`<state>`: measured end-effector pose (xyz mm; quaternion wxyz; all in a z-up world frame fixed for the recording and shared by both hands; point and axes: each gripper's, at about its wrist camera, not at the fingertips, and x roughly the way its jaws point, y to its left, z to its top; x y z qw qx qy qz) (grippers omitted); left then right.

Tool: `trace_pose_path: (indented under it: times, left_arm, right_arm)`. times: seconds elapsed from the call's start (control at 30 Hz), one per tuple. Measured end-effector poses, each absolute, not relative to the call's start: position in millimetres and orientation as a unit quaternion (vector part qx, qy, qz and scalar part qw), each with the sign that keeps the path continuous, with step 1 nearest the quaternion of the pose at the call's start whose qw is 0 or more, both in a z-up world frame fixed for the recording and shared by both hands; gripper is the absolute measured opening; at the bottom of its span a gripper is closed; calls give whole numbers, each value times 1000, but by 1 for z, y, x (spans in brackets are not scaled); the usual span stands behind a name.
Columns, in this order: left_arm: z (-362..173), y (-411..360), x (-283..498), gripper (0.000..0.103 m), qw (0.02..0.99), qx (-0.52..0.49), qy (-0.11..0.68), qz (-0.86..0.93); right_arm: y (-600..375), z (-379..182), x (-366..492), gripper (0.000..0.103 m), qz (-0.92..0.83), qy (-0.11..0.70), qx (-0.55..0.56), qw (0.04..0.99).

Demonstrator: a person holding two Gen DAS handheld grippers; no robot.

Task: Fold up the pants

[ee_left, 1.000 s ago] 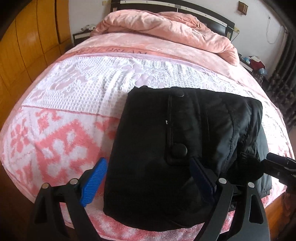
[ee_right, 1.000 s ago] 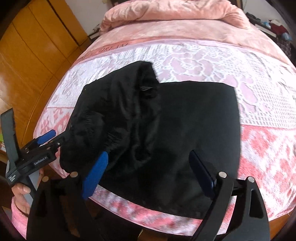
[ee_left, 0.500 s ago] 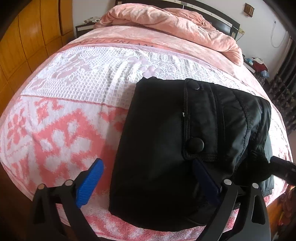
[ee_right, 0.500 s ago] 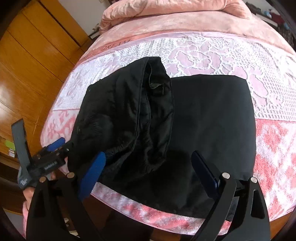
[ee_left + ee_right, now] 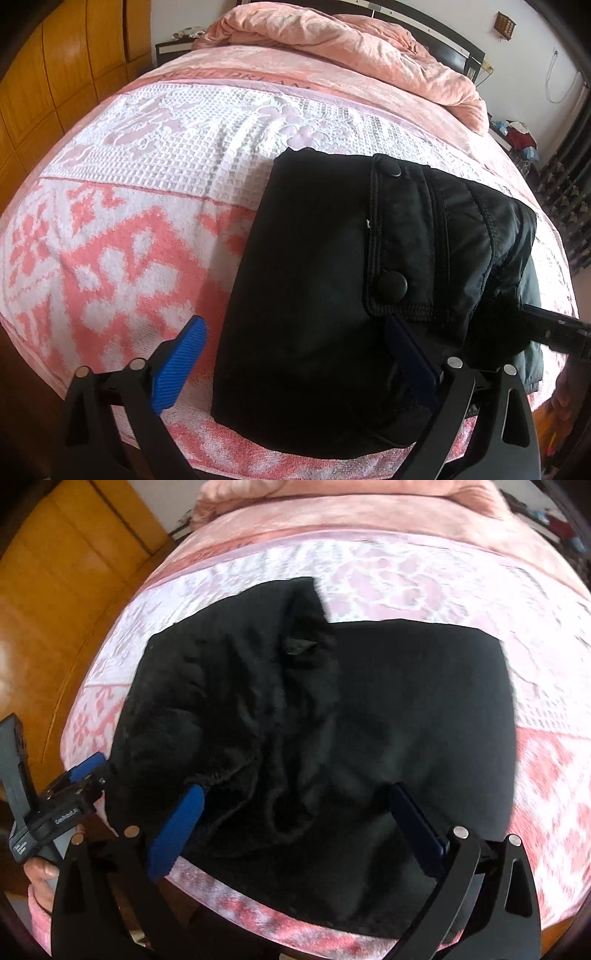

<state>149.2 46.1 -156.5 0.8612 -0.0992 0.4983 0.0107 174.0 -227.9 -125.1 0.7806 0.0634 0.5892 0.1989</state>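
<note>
The black pants (image 5: 332,288) lie folded into a thick bundle near the front edge of the bed; a pocket flap with two snap buttons faces up. In the right wrist view the pants (image 5: 406,720) show a flat part at right and a bunched, fleece-lined fold at left. My left gripper (image 5: 295,362) is open, its jaws wide apart over the near edge of the bundle, nothing between them gripped. It also shows in the right wrist view (image 5: 88,771), touching the pants' left edge. My right gripper (image 5: 295,827) is open, straddling the near edge of the pants.
The bed is covered by a pink and white patterned blanket (image 5: 129,221). A pink quilt (image 5: 351,48) is heaped by the dark headboard. Wooden wardrobe doors (image 5: 55,74) stand at left. A cluttered nightstand (image 5: 517,136) is at far right.
Both grippers have moved in closer and lower toward the pants' near edge. The bunched fold at the left of the bundle has shifted slightly. Both stay open.
</note>
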Motion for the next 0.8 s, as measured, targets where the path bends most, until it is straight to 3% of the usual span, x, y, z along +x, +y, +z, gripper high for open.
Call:
trace_pose_path:
  times: [0.23, 0.3, 0.33, 0.4, 0.43, 0.5, 0.8]
  left_arm:
    - [-158, 47, 148, 97, 859, -99, 503, 12]
    - [-158, 47, 148, 98, 859, -97, 503, 12]
    - [-157, 47, 147, 98, 858, -98, 503, 13]
    - [-156, 47, 147, 98, 858, -101, 503, 15]
    - [-156, 47, 146, 98, 858, -101, 503, 15]
    - [-155, 47, 145, 98, 858, -102, 503, 15]
    - [-145, 50, 138, 98, 864, -101, 493, 22]
  right_arm:
    - [-211, -126, 183, 97, 255, 585, 72, 766]
    - [-209, -123, 182, 63, 278, 584, 93, 757]
    - [-210, -121, 182, 59, 273, 582, 95, 760]
    - [-213, -115, 179, 36, 268, 574, 81, 769]
    - [-214, -112, 178, 32, 265, 572, 76, 773]
    - [-220, -108, 175, 10, 253, 568, 72, 780]
    - [-242, -87, 167, 9, 277, 542, 126, 784]
